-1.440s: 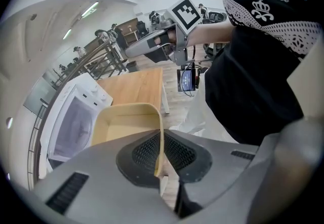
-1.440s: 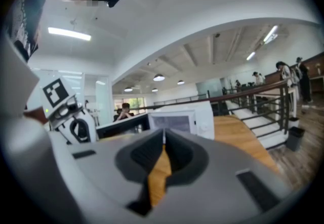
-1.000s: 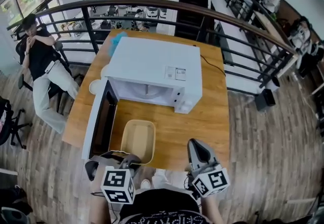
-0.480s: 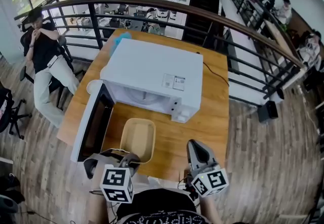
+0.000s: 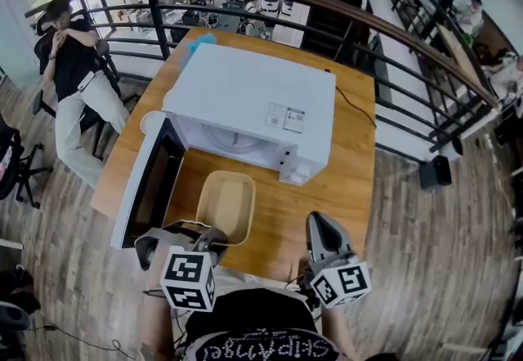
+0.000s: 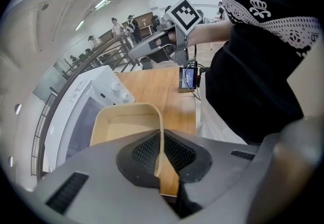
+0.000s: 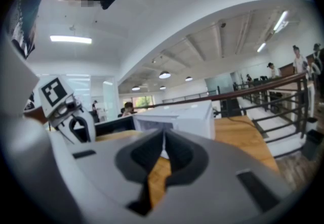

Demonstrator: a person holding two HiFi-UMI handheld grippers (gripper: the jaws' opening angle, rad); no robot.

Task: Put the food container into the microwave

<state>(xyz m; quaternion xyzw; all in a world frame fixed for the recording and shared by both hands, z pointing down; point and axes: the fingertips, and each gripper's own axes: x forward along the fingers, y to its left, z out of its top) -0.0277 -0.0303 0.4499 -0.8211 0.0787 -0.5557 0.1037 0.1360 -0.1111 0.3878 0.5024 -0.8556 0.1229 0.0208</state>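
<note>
The beige food container (image 5: 225, 206) rests on the wooden table (image 5: 343, 188) in front of the white microwave (image 5: 249, 94), whose door (image 5: 145, 188) stands swung open to the left. My left gripper (image 5: 206, 238) is shut on the container's near rim; in the left gripper view the thin rim (image 6: 161, 142) runs between the closed jaws of my left gripper (image 6: 161, 162). My right gripper (image 5: 319, 229) hovers at the table's near edge, right of the container, shut and holding nothing. In its own view my right gripper (image 7: 163, 149) points at the microwave (image 7: 177, 116).
A white round dish (image 5: 151, 121) and a blue object (image 5: 200, 41) lie left of and behind the microwave. A black cable (image 5: 350, 104) runs off its right side. A dark railing (image 5: 392, 33) rings the table, and a person (image 5: 73, 82) sits at the left.
The head view has shifted a little. Both grippers and the container keep their places, the left one still clamped on the rim.
</note>
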